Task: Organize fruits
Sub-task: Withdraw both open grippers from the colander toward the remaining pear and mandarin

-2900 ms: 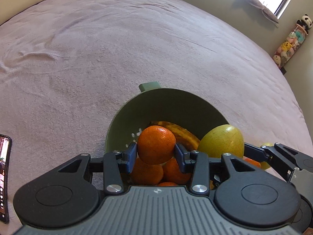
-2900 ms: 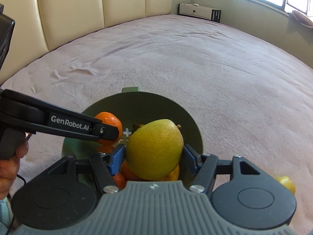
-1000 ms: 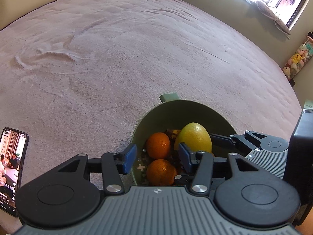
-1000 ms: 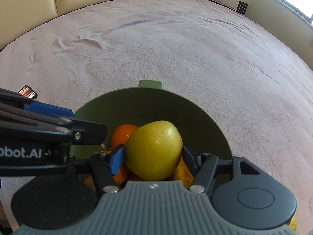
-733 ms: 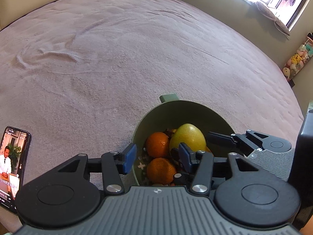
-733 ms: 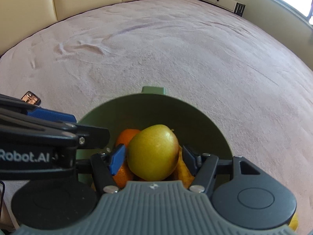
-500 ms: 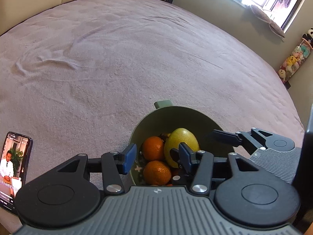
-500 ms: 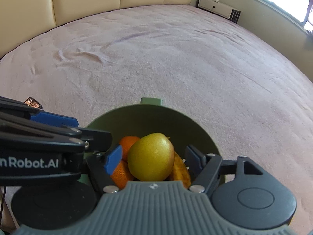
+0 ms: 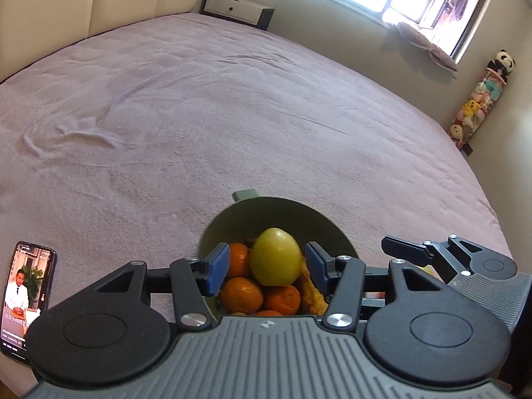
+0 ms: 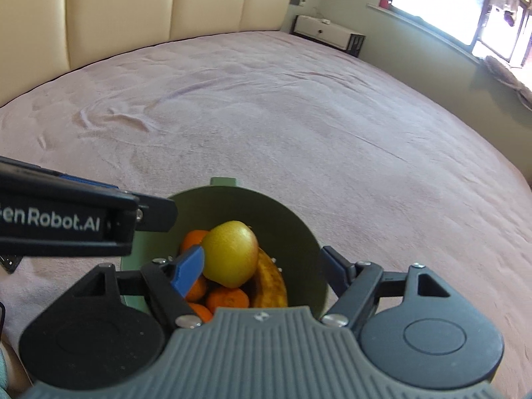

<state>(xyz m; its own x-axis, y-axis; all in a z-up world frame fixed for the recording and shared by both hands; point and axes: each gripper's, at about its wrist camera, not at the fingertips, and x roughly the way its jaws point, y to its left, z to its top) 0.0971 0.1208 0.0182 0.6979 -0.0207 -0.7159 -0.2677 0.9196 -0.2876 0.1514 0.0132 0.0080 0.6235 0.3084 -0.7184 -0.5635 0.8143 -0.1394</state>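
A green bowl [image 9: 286, 209] [image 10: 282, 219] on the pink bedspread holds a yellow-green pear [image 9: 274, 256] [image 10: 230, 258] on top of several oranges [image 9: 242, 294] [image 10: 227, 299] and a banana [image 10: 271, 284]. My left gripper [image 9: 267, 267] is open and empty, raised above the bowl's near side. My right gripper [image 10: 261, 271] is open wide above the bowl, its fingers apart from the pear. The right gripper also shows at the right of the left wrist view [image 9: 432, 256], and the left gripper at the left of the right wrist view [image 10: 83, 219].
A phone [image 9: 25, 294] with a lit screen lies on the bed at the front left. A small yellow fruit [image 9: 427, 270] shows behind the right gripper. The wide bedspread [image 9: 232, 116] stretches beyond the bowl; headboard [image 10: 149, 6] at the back.
My right gripper opened and let the pear go onto the pile in the bowl. Both grippers have lifted and pulled back from the bowl.
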